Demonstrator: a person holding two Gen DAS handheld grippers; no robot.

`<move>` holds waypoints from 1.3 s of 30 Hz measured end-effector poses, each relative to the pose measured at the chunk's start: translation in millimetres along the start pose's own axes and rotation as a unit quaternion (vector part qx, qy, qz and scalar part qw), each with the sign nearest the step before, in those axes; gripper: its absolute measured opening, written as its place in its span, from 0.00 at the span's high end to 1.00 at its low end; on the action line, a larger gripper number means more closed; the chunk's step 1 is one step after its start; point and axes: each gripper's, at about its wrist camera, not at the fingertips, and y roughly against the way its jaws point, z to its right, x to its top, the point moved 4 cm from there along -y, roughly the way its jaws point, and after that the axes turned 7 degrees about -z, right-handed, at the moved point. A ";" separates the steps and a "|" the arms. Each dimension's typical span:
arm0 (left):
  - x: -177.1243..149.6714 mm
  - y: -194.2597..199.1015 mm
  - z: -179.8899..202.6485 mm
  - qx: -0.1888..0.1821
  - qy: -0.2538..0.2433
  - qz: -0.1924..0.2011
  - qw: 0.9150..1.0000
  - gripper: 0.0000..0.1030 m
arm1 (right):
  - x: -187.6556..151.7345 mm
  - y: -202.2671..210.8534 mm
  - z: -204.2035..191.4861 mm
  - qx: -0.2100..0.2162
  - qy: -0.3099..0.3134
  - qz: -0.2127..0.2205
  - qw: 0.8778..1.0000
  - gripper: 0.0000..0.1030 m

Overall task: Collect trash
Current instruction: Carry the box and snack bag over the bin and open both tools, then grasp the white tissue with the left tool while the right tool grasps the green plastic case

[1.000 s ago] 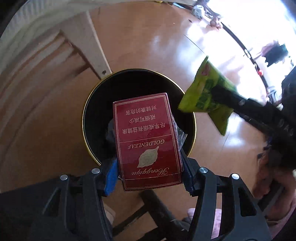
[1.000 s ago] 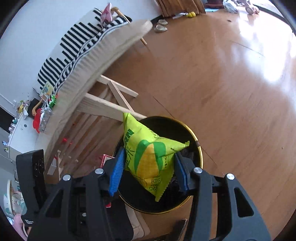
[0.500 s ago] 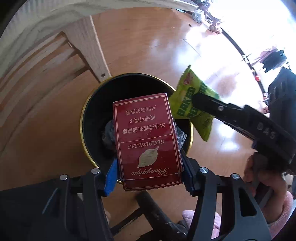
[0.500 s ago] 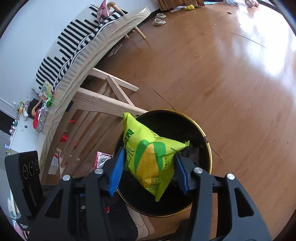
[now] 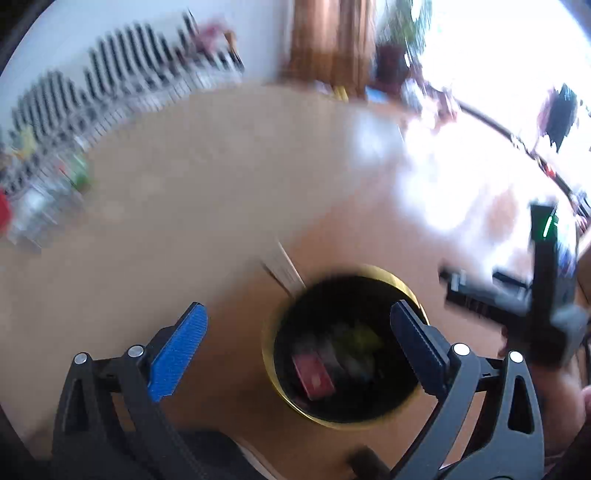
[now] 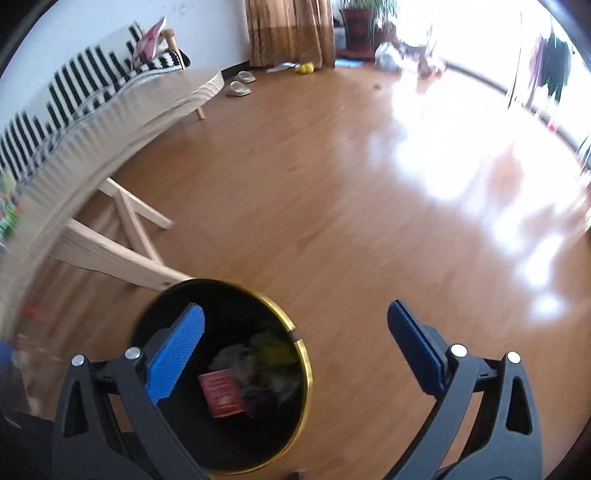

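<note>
While your left gripper (image 5: 297, 341) hangs over the floor, its jaws are opening and nothing sits between the blue pads (image 5: 177, 356). Your right gripper (image 6: 295, 341) is the same: jaws opening, with only the bin and bare floor showing between its pads (image 6: 173, 356).

Just past your right fingertips, at about 7 o'clock in the right wrist view, stands the black bin (image 6: 304, 369) with its gold rim. Down inside it lies the red cigarette pack (image 6: 221, 393), and just beyond that, at roughly 1 o'clock from the pack, the yellow-green snack bag (image 6: 275, 349) rests among darker rubbish. In the blurred left wrist view the same bin (image 5: 267, 354) sits at 5 o'clock, the red pack (image 5: 314, 376) low inside it.

Beyond the bin at 10 o'clock runs the pale wooden table (image 6: 110, 122) with its crossed legs. Farther off at 12 o'clock, slippers (image 6: 242, 83) lie on the wooden floor (image 6: 332, 184) before the brown curtain (image 6: 290, 31).
</note>
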 end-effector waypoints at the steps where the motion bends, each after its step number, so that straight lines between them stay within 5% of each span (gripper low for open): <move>1: 7.8 12.1 -21.0 -0.003 0.021 0.011 1.000 0.06 | 3.3 4.2 -8.8 0.015 0.003 0.005 1.000 0.07; 5: 14.0 41.9 -131.2 0.010 0.142 0.035 0.989 0.06 | 18.7 28.8 -53.7 0.074 0.010 0.043 0.996 0.07; 11: -13.0 56.8 -297.3 0.070 0.299 0.036 0.951 0.06 | 48.4 64.9 -151.7 0.152 0.087 0.091 0.980 0.07; 14: -11.4 57.8 -360.7 0.098 0.347 0.048 0.932 0.06 | 67.3 75.5 -204.7 0.174 0.114 0.113 0.972 0.07; 17: 0.6 45.7 -393.9 0.107 0.363 0.040 0.925 0.06 | 86.1 80.5 -254.9 0.192 0.127 0.125 0.965 0.07; 21: 17.5 17.1 -413.8 0.108 0.331 0.026 0.937 0.06 | 109.8 72.2 -324.8 0.208 0.143 0.120 0.960 0.07; 24: 30.5 -1.6 -419.8 0.073 0.334 0.017 0.940 0.06 | 126.8 56.3 -376.4 0.209 0.159 0.111 0.959 0.07; 31: 71.4 -23.6 -424.6 0.062 0.293 0.027 0.954 0.06 | 144.9 13.3 -467.5 0.218 0.222 0.053 0.949 0.07; 36: 80.5 -43.9 -428.3 0.100 0.254 0.005 0.962 0.06 | 138.6 -12.3 -508.4 0.206 0.254 0.030 0.945 0.23; 39: 83.8 -47.8 -432.1 0.090 0.248 0.010 0.965 0.06 | 132.9 -31.0 -525.9 0.197 0.272 0.004 0.942 0.34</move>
